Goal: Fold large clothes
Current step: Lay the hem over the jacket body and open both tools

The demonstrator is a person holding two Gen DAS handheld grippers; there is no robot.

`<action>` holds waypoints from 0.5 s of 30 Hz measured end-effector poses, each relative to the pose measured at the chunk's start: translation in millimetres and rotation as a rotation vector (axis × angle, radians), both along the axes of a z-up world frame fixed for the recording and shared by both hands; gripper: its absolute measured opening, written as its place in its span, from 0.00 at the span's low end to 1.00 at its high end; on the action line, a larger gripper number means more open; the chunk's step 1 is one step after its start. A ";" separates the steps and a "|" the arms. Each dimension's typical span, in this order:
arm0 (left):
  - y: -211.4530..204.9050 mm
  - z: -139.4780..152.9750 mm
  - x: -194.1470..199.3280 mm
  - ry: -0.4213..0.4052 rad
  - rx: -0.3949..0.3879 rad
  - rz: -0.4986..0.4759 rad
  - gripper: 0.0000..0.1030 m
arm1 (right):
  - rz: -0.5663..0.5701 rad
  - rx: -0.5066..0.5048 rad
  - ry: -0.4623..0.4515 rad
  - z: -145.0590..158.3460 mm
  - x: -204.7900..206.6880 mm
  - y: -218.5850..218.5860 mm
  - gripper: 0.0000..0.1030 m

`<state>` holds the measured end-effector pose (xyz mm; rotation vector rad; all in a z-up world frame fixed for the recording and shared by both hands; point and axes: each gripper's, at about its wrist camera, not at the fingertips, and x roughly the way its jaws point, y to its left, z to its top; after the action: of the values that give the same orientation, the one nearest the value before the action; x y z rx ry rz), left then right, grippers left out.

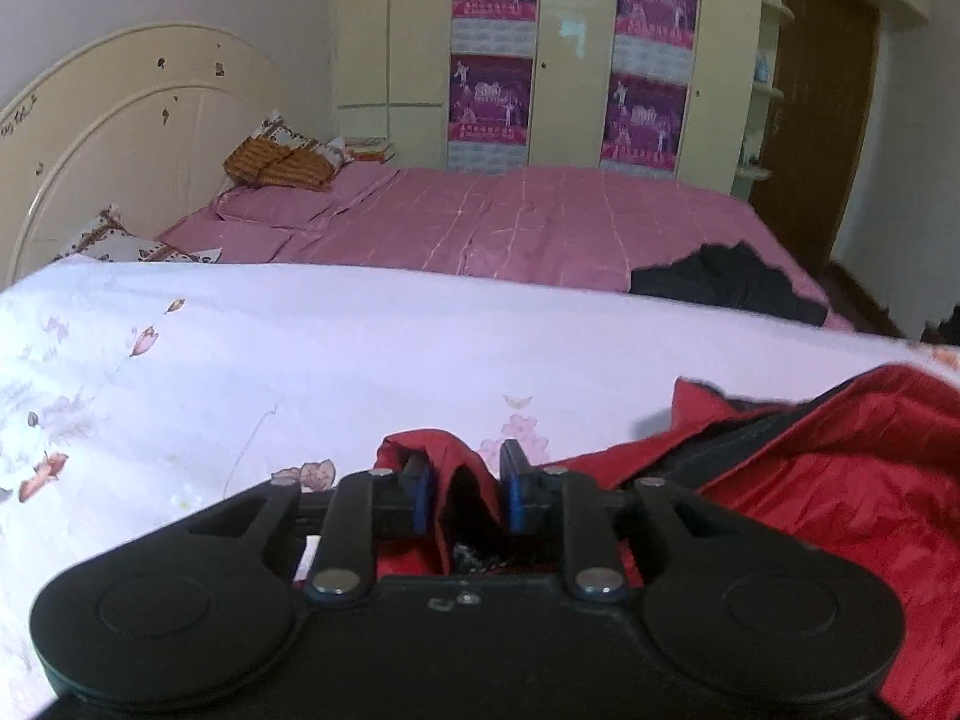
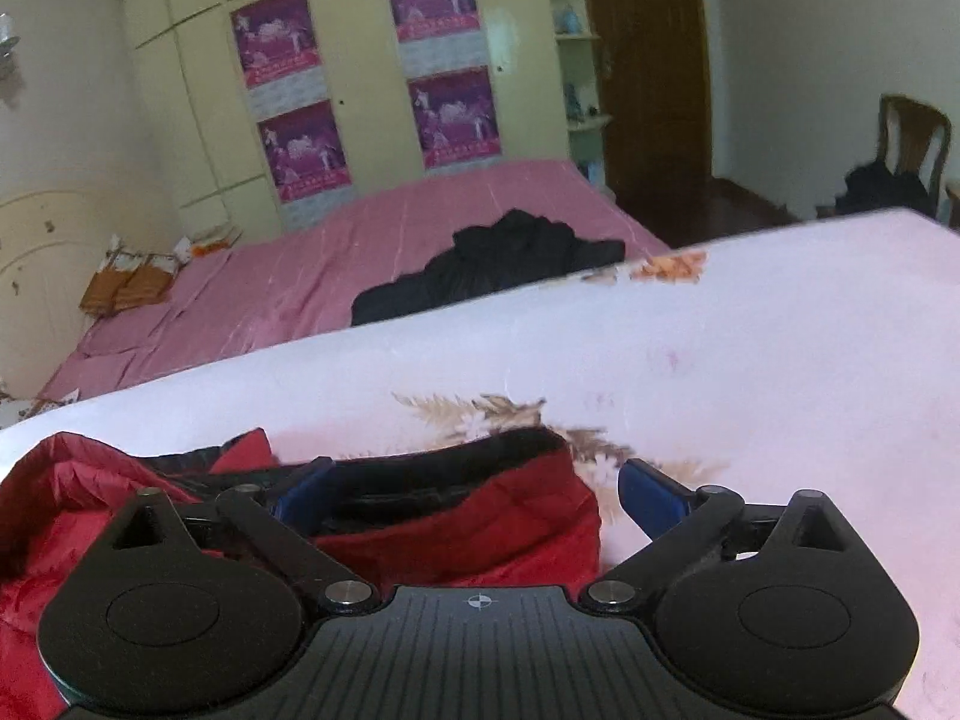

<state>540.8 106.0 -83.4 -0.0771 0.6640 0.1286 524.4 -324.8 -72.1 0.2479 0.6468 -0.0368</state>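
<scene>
- A cream headboard (image 1: 120,138) with small dark marks stands at the far left of the bedroom, patterned pillows (image 1: 282,159) piled against it.
- A pink bedspread (image 1: 510,222) covers the far bed, and a dark garment (image 2: 498,267) lies crumpled near its right end.
- Behind the bed, pale yellow wardrobe doors (image 1: 570,60) carry four purple posters (image 1: 492,99).
- A white sheet (image 1: 300,360) printed with faded flowers covers the near surface, where the work is under way.
- The left claw (image 1: 463,495) sits low over the sheet, its blue pads a narrow way apart with a fold of the red jacket (image 1: 840,480) standing between them; the fabric fills most of the gap, but whether the pads press on it cannot be told.
- The red jacket, lined in black, lies rumpled on the white sheet, spreading from the left claw towards the right.
- The right claw (image 2: 480,489) hangs over the jacket's other end with its jaws spread wide, one blue finger (image 2: 303,492) on the red cloth and the other over bare sheet, gripping nothing.
- A brown wooden door (image 2: 648,72) and a wooden chair (image 2: 915,138) with dark clothing on its seat close the scene at far right.
</scene>
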 end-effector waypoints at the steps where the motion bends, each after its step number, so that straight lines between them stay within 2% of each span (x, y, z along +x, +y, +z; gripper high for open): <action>1: -0.8 2.4 -1.7 -0.023 -0.012 0.006 0.31 | -0.005 -0.004 -0.011 1.2 -0.8 0.0 0.96; 2: 1.4 5.2 -6.7 -0.057 -0.026 0.018 0.54 | -0.012 -0.012 -0.027 2.9 -2.8 0.0 0.96; 3: -1.2 8.4 -9.3 -0.093 -0.015 0.047 0.85 | -0.017 -0.019 -0.044 4.9 -5.3 0.0 0.96; 4: -0.8 10.8 -13.7 -0.120 0.000 0.060 0.93 | -0.019 -0.020 -0.059 7.1 -7.1 -0.1 0.96; 5: -0.7 12.8 -18.9 -0.150 0.015 0.052 0.91 | -0.021 -0.019 -0.074 9.5 -9.1 0.0 0.96; 7: -3.2 13.2 -23.2 -0.143 0.051 0.008 0.85 | -0.009 -0.015 -0.097 14.1 -14.5 1.8 0.96; 13: -30.0 10.5 -50.4 -0.137 0.104 -0.140 0.83 | 0.146 -0.089 -0.070 12.4 -30.7 40.0 0.95; 15: -47.8 2.9 -51.9 -0.127 0.153 -0.209 0.81 | 0.198 -0.124 -0.060 6.0 -32.8 60.2 0.86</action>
<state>488.9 58.2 -80.5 0.1300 0.5296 -0.0274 491.7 -264.6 -66.1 0.0645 0.6049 0.1200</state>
